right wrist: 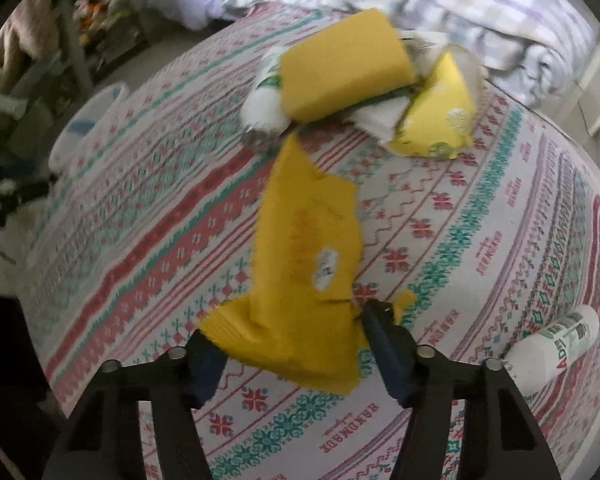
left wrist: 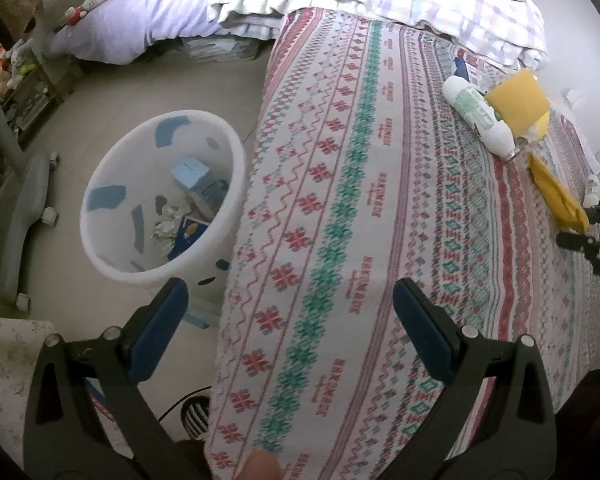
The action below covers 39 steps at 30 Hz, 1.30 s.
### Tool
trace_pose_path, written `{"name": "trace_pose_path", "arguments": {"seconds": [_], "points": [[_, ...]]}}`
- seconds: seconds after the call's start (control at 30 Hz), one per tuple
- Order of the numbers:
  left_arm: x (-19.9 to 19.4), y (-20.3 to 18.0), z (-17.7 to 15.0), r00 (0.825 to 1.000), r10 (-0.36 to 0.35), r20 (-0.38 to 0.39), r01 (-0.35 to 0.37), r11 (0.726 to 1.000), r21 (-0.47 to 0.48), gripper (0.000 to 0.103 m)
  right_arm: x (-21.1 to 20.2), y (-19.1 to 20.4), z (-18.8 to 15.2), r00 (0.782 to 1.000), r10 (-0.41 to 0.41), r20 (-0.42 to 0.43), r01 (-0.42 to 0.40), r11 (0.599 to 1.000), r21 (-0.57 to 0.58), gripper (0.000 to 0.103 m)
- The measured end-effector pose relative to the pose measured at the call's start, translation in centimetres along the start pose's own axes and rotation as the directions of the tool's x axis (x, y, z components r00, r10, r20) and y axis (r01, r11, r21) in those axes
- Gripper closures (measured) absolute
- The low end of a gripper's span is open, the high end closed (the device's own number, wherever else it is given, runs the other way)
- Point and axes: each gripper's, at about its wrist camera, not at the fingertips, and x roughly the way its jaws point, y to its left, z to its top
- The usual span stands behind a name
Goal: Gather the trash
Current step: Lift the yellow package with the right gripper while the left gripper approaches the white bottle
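Note:
A crumpled yellow wrapper (right wrist: 304, 240) lies lengthwise on the patterned bedspread (right wrist: 500, 240), and its near end is pinched between the pads of my right gripper (right wrist: 296, 344). The left wrist view shows that same wrapper (left wrist: 556, 196) at the far right, with my right gripper (left wrist: 584, 226) on its tip. My left gripper (left wrist: 292, 320) hangs open and empty over the bed's edge. Beside it on the floor stands a white bin (left wrist: 242, 160) holding paper scraps and small boxes. More trash sits beyond the wrapper: a yellow box (right wrist: 340, 76), a yellow pack (right wrist: 436, 116) and a white, green-labelled tube (left wrist: 480, 116).
A small white bottle (right wrist: 556, 344) lies on the bedspread to the right of my right gripper. A checked quilt (left wrist: 440, 4) is bunched at the far end of the bed. Left of the bin are a grey wheeled chair base (left wrist: 24, 216) and a cluttered shelf (left wrist: 16, 80).

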Motion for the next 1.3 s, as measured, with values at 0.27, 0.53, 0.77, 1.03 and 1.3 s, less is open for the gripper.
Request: {"name": "trace_pose_path", "arguments": {"seconds": [0.27, 0.53, 0.77, 1.03, 1.3], "points": [[0.3, -2.1, 0.9, 1.000, -0.013, -0.001, 0.013, 1.000, 0.019, 0.001, -1.3, -2.5, 0.8, 0.999, 0.020, 0.049, -0.023, 0.997, 0.077, 0.063], [0.4, -4.3, 2.5, 0.998, -0.061, 0.005, 0.061, 0.998, 0.008, 0.001, -4.1, -1.9, 0.3, 0.993, 0.017, 0.115, -0.029, 0.994, 0.102, 0.085], [1.1, -7.4, 4.8, 0.994, -0.105, 0.020, 0.105, 0.994, -0.024, 0.002, -7.2, -2.2, 0.4, 0.981, 0.014, 0.195, -0.044, 0.987, 0.152, 0.085], [2.8, -12.5, 6.9, 0.981, -0.189, 0.050, 0.190, 0.982, -0.018, 0.007, -8.8, -4.1, 0.1, 0.974, -0.013, 0.227, -0.037, 0.976, 0.214, 0.085], [4.9, -16.3, 8.4, 0.960, -0.263, 0.095, 0.267, 0.963, -0.029, 0.029, -9.2, -5.7, 0.0, 0.970, -0.019, 0.243, -0.044, 0.966, 0.254, 0.085]]}}
